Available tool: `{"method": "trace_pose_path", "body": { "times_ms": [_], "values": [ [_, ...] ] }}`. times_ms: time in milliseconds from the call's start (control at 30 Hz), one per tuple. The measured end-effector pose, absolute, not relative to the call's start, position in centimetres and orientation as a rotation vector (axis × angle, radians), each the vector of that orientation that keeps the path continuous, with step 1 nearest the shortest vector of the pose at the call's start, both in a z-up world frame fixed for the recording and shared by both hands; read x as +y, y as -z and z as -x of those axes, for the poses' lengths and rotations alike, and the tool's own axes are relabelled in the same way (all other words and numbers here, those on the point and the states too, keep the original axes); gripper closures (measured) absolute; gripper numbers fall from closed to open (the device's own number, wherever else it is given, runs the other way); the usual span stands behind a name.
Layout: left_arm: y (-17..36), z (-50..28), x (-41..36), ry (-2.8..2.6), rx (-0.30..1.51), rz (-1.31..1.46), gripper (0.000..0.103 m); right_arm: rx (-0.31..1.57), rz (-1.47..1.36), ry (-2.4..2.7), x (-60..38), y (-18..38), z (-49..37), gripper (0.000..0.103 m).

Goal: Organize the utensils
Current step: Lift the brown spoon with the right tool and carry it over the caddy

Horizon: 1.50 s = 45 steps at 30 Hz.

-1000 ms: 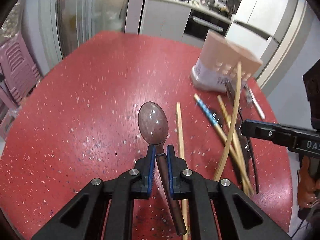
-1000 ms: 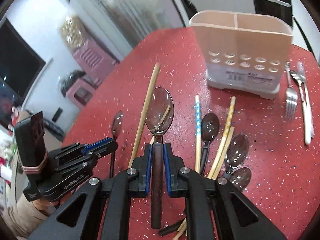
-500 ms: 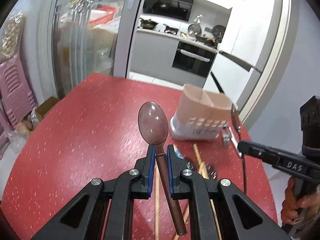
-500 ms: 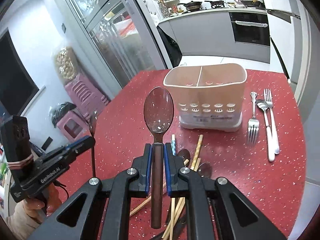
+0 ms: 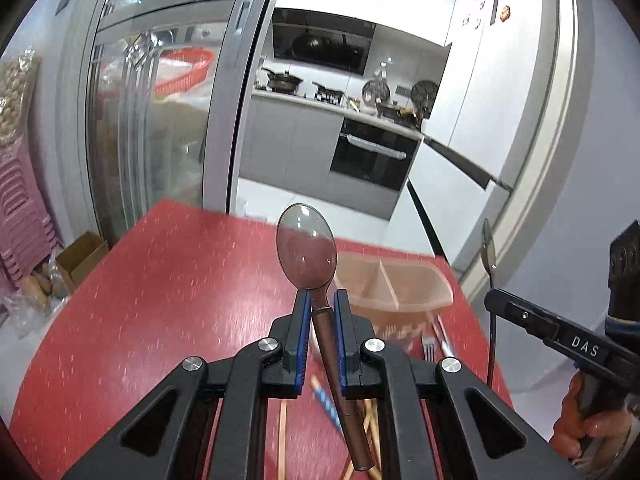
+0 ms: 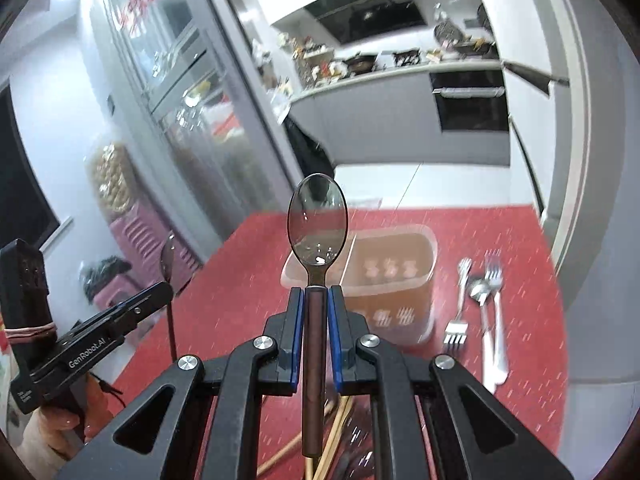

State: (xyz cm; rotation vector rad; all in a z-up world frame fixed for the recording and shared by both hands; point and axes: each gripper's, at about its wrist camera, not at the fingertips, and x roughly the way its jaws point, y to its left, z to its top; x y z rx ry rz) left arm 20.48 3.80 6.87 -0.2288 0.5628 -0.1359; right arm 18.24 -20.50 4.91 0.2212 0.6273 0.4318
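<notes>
The left gripper [image 5: 322, 305] is clamped on the neck of a brown spoon [image 5: 307, 246], bowl standing ahead of the fingertips, handle slanting back between the fingers. Ahead and just right of those fingertips sits the pink caddy [image 5: 400, 284] with 2 compartments on the red table [image 5: 160, 280]. Chopsticks [image 5: 283, 440] lie below the fingers.

The right gripper [image 6: 314, 306] is likewise closed on a second brown spoon [image 6: 317, 220], held straight along its fingers. The caddy [image 6: 404, 280] lies directly beyond the tips; forks and a metal spoon [image 6: 486, 312] rest right of it.

To do this well, I judge each spoon should be carried over 1 compartment, tipped handle-down, 1 hand at a time so the grippers stay apart, then released only once the handle is inside the wall.
</notes>
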Motion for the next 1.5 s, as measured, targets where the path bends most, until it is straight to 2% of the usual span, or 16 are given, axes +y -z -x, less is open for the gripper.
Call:
{"method": "trace_pose_path", "body": {
  "times_ms": [367,733,1100,1500],
  "values": [
    [-8.4,-28.8,1.0,0.097,0.504,0.204,0.069,0.523,-0.266,-0.343,-21.8,-5.9,-25.2,0.09],
    [-6.9,-34.5,-1.5,0.078,0.45,0.155,0.069,0.489,-0.249,-0.28,-21.4,-3.2,-31.0,0.09],
    [-2.6,-34.9,-2.7,0.062,0.451,0.101,0.069,0.511,-0.199,-0.296,-21.5,0.4,-32.0,0.09],
    [-1.1,-33.3,-3.1,0.048,0.492,0.03,0.069,0.529,-0.173,-0.317,-22.4,0.2,-29.7,0.089]
  ]
}}
